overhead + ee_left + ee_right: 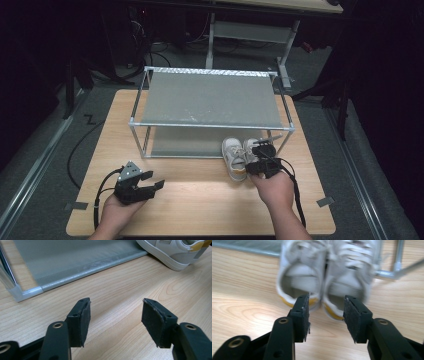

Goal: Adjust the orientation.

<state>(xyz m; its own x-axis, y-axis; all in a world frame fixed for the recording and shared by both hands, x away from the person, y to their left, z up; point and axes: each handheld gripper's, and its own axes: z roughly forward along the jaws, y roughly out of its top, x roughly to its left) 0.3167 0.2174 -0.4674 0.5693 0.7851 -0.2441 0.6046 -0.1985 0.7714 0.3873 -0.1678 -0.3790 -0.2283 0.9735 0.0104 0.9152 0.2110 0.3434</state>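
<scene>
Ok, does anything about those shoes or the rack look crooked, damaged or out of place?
Nothing stands out. The two shoes stand side by side, upright, toes toward the rack's lower shelf, heels toward the right gripper, whose jaws are open just behind them. The rack looks straight and intact.

Dim dark surroundings, lit tabletop, blurred shoes (324, 277)

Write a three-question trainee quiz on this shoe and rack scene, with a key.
1. True or false: the left gripper holds a shoe.
2. Where do the white shoes stand? A) on the top shelf B) on the table at the rack's front edge C) on the floor
3. Fill in: the right gripper points at the shoes' ____ ends.

Key: 1. False, its jaws are open over bare wood. 2. B. 3. Heel.
</scene>
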